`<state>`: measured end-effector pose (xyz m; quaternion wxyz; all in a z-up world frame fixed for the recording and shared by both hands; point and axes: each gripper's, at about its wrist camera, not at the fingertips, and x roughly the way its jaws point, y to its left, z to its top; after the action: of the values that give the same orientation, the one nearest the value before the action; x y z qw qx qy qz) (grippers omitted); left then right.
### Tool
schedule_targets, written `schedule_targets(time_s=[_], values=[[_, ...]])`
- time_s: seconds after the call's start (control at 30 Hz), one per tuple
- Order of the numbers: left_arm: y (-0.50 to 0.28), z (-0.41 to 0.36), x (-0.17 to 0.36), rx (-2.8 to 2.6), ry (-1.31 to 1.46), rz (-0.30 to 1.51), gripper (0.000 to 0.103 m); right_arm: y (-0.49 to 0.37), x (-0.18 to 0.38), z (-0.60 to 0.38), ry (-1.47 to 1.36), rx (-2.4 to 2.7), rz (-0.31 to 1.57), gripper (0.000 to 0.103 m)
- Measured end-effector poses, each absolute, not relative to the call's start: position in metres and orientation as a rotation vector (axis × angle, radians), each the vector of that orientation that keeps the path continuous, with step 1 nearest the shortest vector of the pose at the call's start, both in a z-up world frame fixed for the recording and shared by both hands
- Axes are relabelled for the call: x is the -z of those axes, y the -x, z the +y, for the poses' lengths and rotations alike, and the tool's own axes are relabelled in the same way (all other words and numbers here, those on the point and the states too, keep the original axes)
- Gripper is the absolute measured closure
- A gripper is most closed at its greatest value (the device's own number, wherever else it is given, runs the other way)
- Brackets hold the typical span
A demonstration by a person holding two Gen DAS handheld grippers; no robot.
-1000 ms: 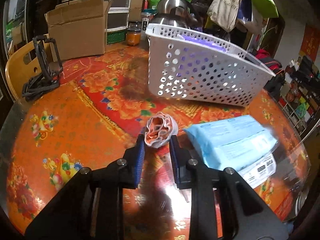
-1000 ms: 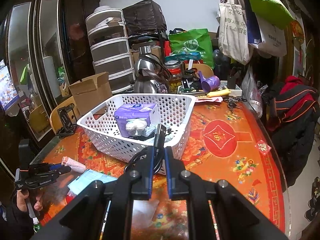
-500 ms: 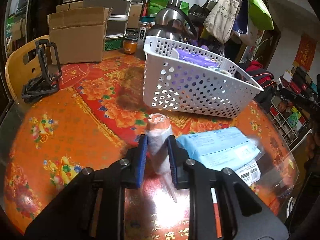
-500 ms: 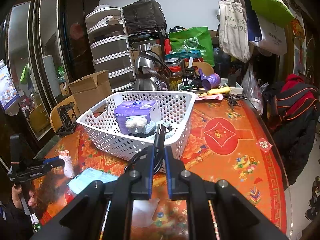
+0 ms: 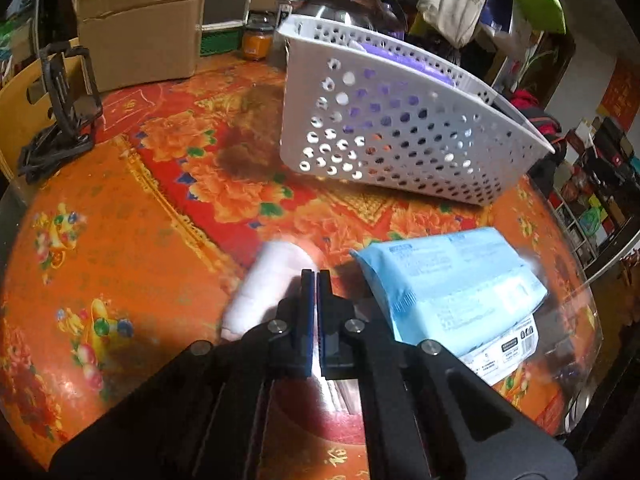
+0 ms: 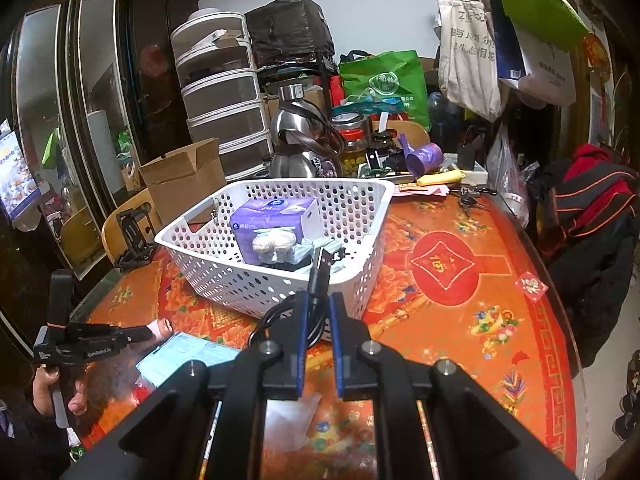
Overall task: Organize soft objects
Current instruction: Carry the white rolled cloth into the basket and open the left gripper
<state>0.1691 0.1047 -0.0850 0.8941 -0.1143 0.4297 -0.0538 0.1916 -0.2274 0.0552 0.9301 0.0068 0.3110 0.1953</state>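
Pink rolled cloth (image 5: 266,280) (blurred) lengthwise along the left gripper's (image 5: 315,276) fingers, pinched shut on it

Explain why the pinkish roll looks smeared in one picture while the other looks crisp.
Left wrist view: motion blur smears the roll and, more mildly, the blue pack and white basket. Right wrist view: crisp, apart from a pale patch, likely lamp glare, on the glossy tabletop. Both views: fisheye bends straight edges and darkens corners.

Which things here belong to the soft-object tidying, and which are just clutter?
Job: white basket, pink cloth roll, light blue pack, purple tissue pack.
Lying about: cardboard box, steel kettle, orange jar, black stand.
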Motion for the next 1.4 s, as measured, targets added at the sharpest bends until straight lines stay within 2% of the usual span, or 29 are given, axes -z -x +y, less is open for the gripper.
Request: schedule_targets(time_s=[0.03, 0.07, 0.1, 0.13, 0.17, 0.23, 0.3, 0.33, 0.37, 0.47, 0.73, 0.97, 1.17, 1.4], values=[[-0.168, 0.107, 0.084, 0.118, 0.246, 0.880, 0.087, -0.192, -0.056, -0.228, -0.014, -0.399, 0.636, 0.094], [-0.168, 0.109, 0.083, 0.116, 0.250, 0.873, 0.066, -0.192, -0.057, -0.229, -0.015, -0.398, 0.636, 0.094], [-0.167, 0.111, 0.080, 0.102, 0.235, 0.862, 0.052, -0.192, -0.057, -0.229, -0.018, -0.398, 0.635, 0.094], [-0.166, 0.112, 0.078, 0.084, 0.216, 0.854, 0.033, -0.192, -0.058, -0.229, -0.021, -0.399, 0.633, 0.094], [-0.168, 0.113, 0.076, 0.056, 0.180, 0.848, 0.032, -0.192, -0.058, -0.229, -0.023, -0.401, 0.631, 0.094], [-0.169, 0.110, 0.078, 0.037, 0.119, 0.851, 0.032, -0.192, -0.057, -0.229, -0.026, -0.403, 0.629, 0.094], [-0.173, 0.107, 0.085, 0.043, 0.094, 0.878, 0.037, -0.191, -0.057, -0.228, -0.026, -0.407, 0.631, 0.094], [-0.173, 0.105, 0.088, 0.040, 0.082, 0.886, 0.048, -0.191, -0.056, -0.227, -0.024, -0.409, 0.633, 0.094], [-0.174, 0.103, 0.092, 0.037, 0.074, 0.892, 0.064, -0.191, -0.056, -0.227, -0.022, -0.409, 0.634, 0.094], [-0.177, 0.099, 0.103, 0.030, 0.070, 0.919, 0.072, -0.190, -0.055, -0.226, -0.014, -0.409, 0.636, 0.094], [-0.171, 0.097, 0.081, 0.029, 0.094, 0.853, 0.073, -0.194, -0.060, -0.226, -0.015, -0.405, 0.631, 0.094], [-0.177, 0.096, 0.004, 0.039, 0.156, 0.745, 0.073, -0.221, -0.077, -0.209, 0.025, -0.377, 0.629, 0.094], [-0.225, 0.084, -0.056, 0.037, 0.164, 0.696, 0.073, -0.272, -0.076, -0.185, 0.088, -0.328, 0.680, 0.094], [-0.310, 0.078, -0.053, 0.007, 0.191, 0.779, 0.072, -0.335, -0.054, -0.168, 0.140, -0.264, 0.765, 0.094]])
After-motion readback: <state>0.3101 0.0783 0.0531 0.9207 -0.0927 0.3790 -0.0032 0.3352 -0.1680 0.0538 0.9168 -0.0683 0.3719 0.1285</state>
